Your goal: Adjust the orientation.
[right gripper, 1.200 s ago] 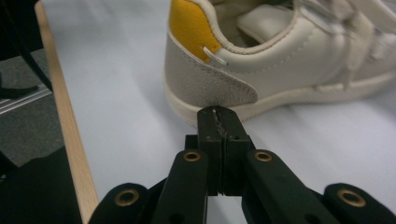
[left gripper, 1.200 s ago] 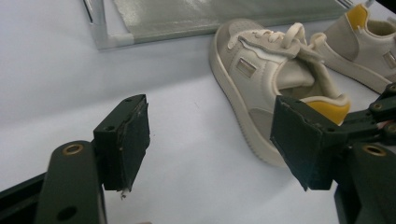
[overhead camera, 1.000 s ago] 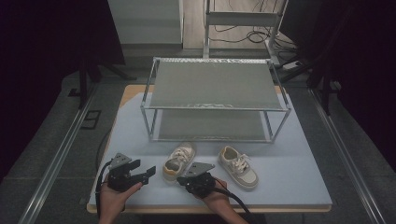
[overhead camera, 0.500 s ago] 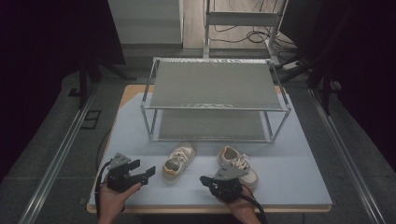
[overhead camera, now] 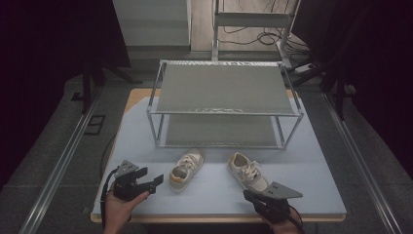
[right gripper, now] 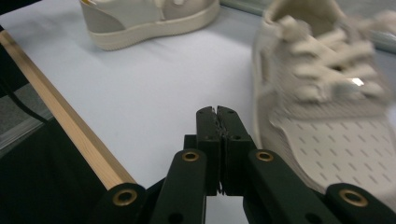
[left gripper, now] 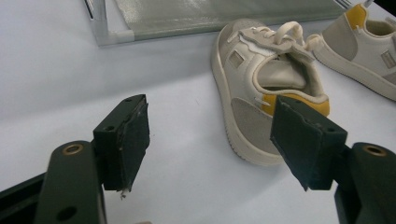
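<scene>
Landmark: a metal rack [overhead camera: 225,105] with two shelves stands at the middle of a pale table [overhead camera: 316,165]; every place below is given from this rack.
Left shoe [overhead camera: 185,169]: a cream sneaker with a yellow heel patch, lying on the table just in front of the rack's front rail, toe pointing toward the rack.
Right shoe [overhead camera: 247,171]: its matching sneaker, also just in front of the rack, beside the first one and apart from it, toe angled away from the rack.
Left gripper [overhead camera: 155,181]: held in a hand [overhead camera: 119,209] at the table's near edge, well in front of the rack's left corner. Its jaws stand wide apart with nothing between them.
Left shoe seen from the left gripper [left gripper: 210,140]: the shoe's heel lies just past the right-hand jaw, near it but not touching.
Right gripper [overhead camera: 249,197]: at the table's near edge, in front of the rack's right half. Its jaws are pressed together, holding nothing.
Right shoe seen from the right gripper [right gripper: 217,112]: the shoe lies just beside the closed jaw tips, on their right; whether it touches them cannot be told.
</scene>
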The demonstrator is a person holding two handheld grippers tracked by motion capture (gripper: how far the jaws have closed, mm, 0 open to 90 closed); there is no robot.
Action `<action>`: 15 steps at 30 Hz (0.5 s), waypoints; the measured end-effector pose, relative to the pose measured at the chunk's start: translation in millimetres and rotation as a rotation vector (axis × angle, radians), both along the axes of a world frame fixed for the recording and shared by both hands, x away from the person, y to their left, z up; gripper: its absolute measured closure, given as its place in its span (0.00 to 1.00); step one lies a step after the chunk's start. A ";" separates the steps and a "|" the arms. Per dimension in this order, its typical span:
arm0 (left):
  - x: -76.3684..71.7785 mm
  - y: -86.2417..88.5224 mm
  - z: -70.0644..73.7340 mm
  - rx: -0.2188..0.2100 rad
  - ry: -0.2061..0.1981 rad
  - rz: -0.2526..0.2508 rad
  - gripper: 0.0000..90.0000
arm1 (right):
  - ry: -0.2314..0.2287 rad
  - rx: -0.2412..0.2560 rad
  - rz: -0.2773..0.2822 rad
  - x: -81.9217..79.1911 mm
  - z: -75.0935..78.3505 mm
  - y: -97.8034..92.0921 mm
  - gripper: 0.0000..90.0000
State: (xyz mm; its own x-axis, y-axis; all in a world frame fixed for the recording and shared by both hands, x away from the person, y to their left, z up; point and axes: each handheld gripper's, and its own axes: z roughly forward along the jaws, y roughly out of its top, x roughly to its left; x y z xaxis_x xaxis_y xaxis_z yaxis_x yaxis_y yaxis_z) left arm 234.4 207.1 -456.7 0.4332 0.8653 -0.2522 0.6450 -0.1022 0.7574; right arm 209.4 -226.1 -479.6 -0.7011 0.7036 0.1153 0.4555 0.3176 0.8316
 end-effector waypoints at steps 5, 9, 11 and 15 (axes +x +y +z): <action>-0.4 -0.2 -0.1 0.001 -0.001 -0.003 0.31 | 0.010 -0.008 -0.020 1.9 -2.7 -6.8 0.98; -0.2 0.6 -0.3 0.003 0.001 -0.002 0.31 | 0.026 -0.025 -0.042 6.5 -9.7 -11.7 0.98; -0.1 0.6 -0.5 0.004 0.002 -0.002 0.31 | 0.040 -0.010 -0.038 8.5 -11.6 -14.5 0.99; -0.3 0.8 -0.7 0.004 0.002 -0.002 0.31 | 0.051 0.003 -0.039 9.7 -11.5 -18.5 0.99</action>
